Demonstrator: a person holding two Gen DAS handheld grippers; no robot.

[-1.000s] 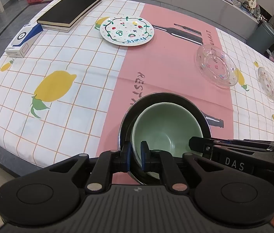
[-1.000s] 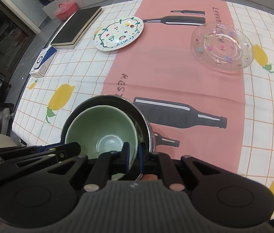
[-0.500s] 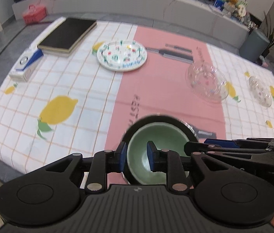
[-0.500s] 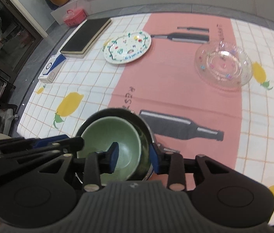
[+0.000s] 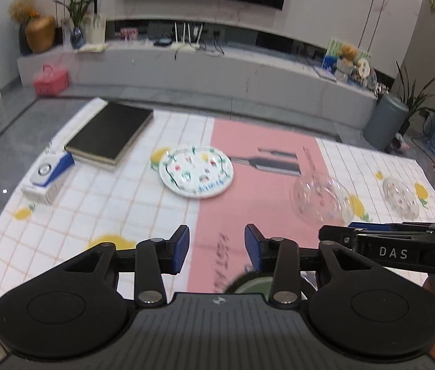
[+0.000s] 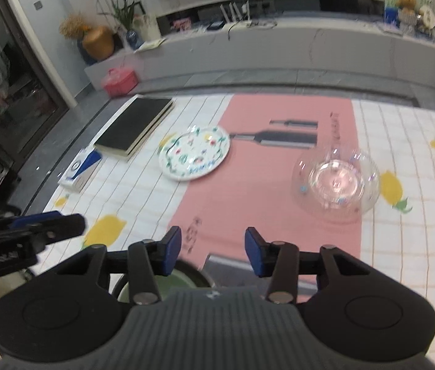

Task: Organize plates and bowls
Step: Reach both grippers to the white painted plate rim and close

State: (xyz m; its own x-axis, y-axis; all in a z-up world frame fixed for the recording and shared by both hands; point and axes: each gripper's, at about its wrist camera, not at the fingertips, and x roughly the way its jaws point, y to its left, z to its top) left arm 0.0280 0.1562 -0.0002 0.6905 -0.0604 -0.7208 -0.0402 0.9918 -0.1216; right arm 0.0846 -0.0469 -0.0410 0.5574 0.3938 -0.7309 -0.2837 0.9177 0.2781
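Both the left gripper [image 5: 216, 248] and right gripper [image 6: 213, 251] are opening, empty, above the nested green bowl [image 6: 183, 280]; the painted plate [image 5: 196, 176] lies ahead, nearer the left.

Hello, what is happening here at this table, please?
A person is tidying dishes with a gripper in each hand. The green bowl sits nested in a dark bowl at the near edge. The left gripper and right gripper are above it, jaws opening, nothing between them. A painted plate and two glass dishes wait on the tablecloth.
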